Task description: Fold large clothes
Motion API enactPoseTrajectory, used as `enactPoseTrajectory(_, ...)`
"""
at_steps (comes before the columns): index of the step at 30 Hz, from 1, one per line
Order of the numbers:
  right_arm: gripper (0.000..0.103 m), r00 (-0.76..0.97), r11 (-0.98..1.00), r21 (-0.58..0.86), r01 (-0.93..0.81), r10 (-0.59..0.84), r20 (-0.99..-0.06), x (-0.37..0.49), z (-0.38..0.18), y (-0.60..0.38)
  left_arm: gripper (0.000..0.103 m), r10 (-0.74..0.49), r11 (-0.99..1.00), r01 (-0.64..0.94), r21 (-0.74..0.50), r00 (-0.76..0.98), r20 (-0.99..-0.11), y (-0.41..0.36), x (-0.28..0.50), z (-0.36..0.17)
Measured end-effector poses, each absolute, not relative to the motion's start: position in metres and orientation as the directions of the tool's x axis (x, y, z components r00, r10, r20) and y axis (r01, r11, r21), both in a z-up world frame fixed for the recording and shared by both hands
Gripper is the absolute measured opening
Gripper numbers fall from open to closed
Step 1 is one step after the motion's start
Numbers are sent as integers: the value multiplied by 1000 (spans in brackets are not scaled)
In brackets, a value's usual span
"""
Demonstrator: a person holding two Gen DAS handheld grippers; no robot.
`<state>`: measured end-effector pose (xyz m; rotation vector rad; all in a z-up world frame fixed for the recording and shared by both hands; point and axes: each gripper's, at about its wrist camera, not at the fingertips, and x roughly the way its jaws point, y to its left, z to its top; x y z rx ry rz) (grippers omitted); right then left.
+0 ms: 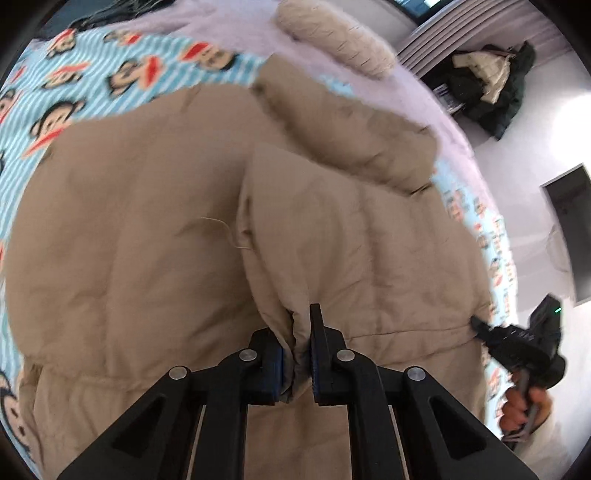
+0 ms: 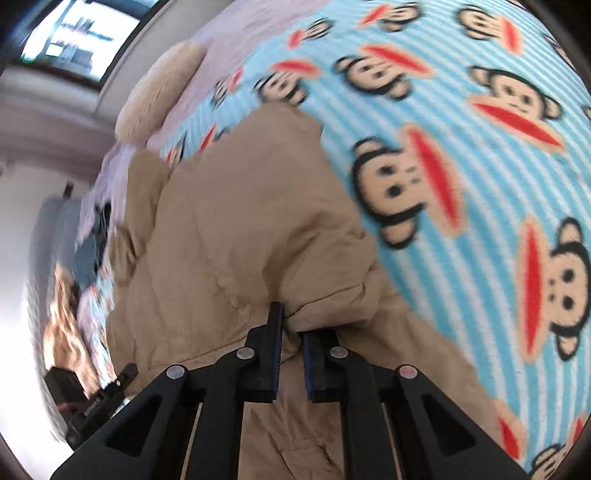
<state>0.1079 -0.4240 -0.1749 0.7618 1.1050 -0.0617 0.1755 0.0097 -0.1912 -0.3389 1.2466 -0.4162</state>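
Note:
A tan padded jacket (image 1: 147, 229) lies spread on a bed, over a blue-striped blanket (image 1: 110, 74) printed with monkey faces. One panel is folded over the jacket's middle. My left gripper (image 1: 299, 332) is shut on a pinched fold of that panel's near edge. At the jacket's right edge my right gripper (image 1: 480, 326) touches the fabric, with a hand (image 1: 524, 406) on its grip. In the right wrist view the right gripper (image 2: 291, 332) is shut on a bunched fold of the jacket (image 2: 240, 221), next to the blanket (image 2: 480, 184). The left gripper (image 2: 125, 373) shows at lower left.
A cream pillow (image 1: 332, 33) lies at the bed's far end on a pale lilac sheet (image 1: 229, 22). A heap of dark and cream clothes (image 1: 487, 81) sits beyond the bed on the right. A window (image 2: 74, 33) shows in the right wrist view.

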Motion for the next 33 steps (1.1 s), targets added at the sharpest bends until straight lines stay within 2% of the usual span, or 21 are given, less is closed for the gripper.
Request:
enactPoseTrajectory(6, 12, 474, 735, 528, 425, 316, -822, 114, -181, -417, 13, -436, 900, 111, -422, 271, -858, 10, 180, -189)
enactPoseTrajectory(7, 12, 468, 740, 526, 419, 321, -824, 112, -177, -417, 17, -426, 905, 116, -410, 273, -863, 10, 179, -184)
enactPoseTrajectory(9, 12, 443, 760, 510, 404, 325, -836, 105, -169, -419, 41, -354, 935, 108, -337, 304, -884, 14, 176, -173)
enactPoseTrajectory(11, 13, 442, 777, 507, 374, 331, -834, 98, -157, -419, 55, -309, 951, 104, -291, 346, -886, 23, 173, -161)
enactPoseTrajectory(13, 13, 465, 790, 508, 343, 327, -823, 91, -144, -421, 55, -302, 953, 99, -285, 365, -881, 35, 169, -150)
enactPoseTrajectory(18, 14, 560, 845, 419, 333, 180, -809, 93, -115, -435, 55, -314, 949, 150, -277, 394, -864, 30, 172, -131)
enactPoseTrajectory(21, 14, 555, 845, 421, 329, 187, -810, 115, -120, -441, 55, -319, 946, 189, -263, 400, -859, 13, 181, -134)
enactPoseTrajectory(23, 14, 546, 878, 366, 309, 152, -824, 132, -125, -437, 55, -313, 947, 195, -254, 398, -862, -5, 191, -147)
enactPoseTrajectory(26, 13, 505, 902, 290, 320, 97, -858, 151, -143, -439, 55, -234, 968, 180, -175, 395, -888, -19, 205, -173)
enactPoseTrajectory(27, 13, 493, 898, 287, 335, 93, -865, 154, -152, -444, 55, -238, 968, 174, -182, 389, -890, -19, 209, -180)
enactPoseTrajectory(30, 11, 496, 864, 341, 370, 126, -859, 155, -173, -456, 55, -273, 961, 152, -231, 378, -885, -14, 218, -193)
enactPoseTrajectory(33, 11, 511, 843, 373, 386, 141, -848, 154, -180, -460, 56, -262, 963, 157, -218, 378, -888, -16, 223, -195)
